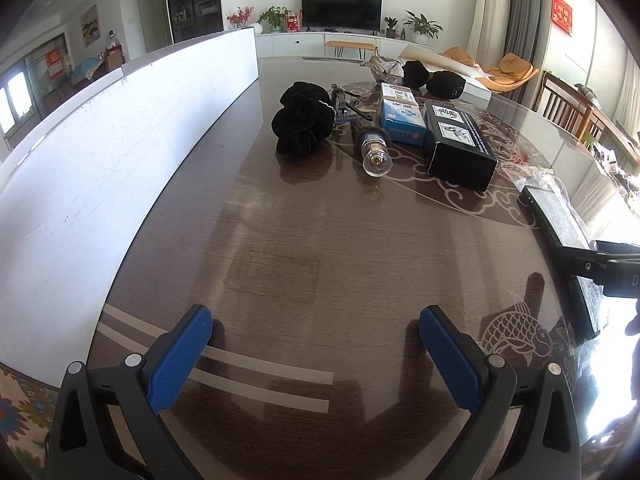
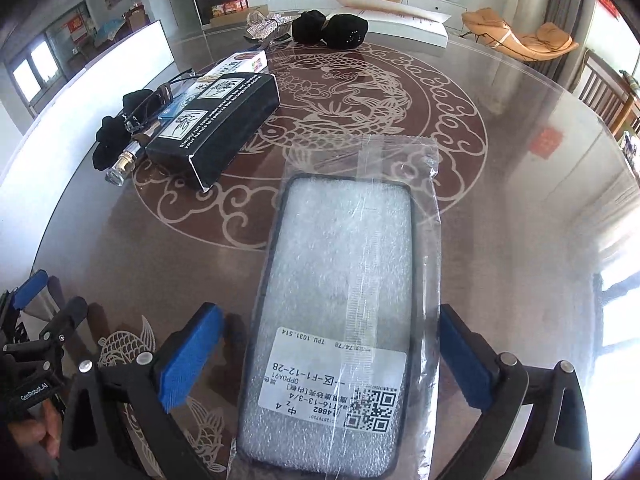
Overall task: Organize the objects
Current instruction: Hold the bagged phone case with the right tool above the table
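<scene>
The black phone case in a clear plastic bag (image 2: 340,320) lies ungripped between the wide-open right hand-held gripper (image 2: 332,360), its near end cut off; the left hand-held gripper (image 1: 316,356) is spread empty.

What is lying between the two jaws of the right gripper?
In the right wrist view, a bagged phone case lies flat on the table between the open jaws of the right gripper; the pads do not touch it.

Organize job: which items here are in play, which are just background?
In play: bagged black phone case between open right tongs, black printed box, blue-white box, black scrunchie, glass bottle.
Background: television, orange chair, potted plants.
</scene>
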`<state>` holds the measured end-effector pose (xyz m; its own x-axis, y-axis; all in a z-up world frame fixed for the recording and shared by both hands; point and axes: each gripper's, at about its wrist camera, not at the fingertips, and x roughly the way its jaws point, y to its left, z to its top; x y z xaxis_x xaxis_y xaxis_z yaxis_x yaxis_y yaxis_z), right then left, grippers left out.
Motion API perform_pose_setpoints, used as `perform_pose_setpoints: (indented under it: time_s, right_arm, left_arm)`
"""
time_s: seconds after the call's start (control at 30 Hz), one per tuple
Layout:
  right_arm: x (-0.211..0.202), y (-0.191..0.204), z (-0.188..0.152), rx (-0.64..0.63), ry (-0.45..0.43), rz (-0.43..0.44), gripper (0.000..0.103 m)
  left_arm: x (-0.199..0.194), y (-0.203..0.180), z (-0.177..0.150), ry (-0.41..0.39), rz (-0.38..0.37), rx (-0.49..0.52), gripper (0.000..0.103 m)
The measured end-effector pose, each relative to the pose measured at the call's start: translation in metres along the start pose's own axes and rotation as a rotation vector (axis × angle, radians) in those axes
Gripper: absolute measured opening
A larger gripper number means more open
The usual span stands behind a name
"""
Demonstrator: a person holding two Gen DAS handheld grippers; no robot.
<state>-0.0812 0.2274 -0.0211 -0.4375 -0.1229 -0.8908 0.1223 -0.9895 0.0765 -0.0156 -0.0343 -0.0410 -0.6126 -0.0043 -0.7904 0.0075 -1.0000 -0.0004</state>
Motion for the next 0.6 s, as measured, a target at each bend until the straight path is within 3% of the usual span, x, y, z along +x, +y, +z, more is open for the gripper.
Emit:
perform_pose_setpoints:
  time_s: [0.07, 0.23, 0.6]
  right_arm:
    - [-0.003, -0.004, 0.001, 0.027, 0.003, 0.027, 0.103]
    - [-0.014, 0.016, 0.001, -0.089, -0.025, -0.031, 0.103]
    - [0.0, 0.025, -0.007, -0.142, 0.007, -0.071, 0.103]
  left_arm:
    - [0.0, 0.0, 0.0, 0.0, 0.0, 0.0, 0.103]
    - [0.0, 0.001, 0.0, -0.001, 0.001, -0.001, 0.103]
    - [0.0, 0.001, -0.001, -0.001, 0.001, -0.001, 0.103]
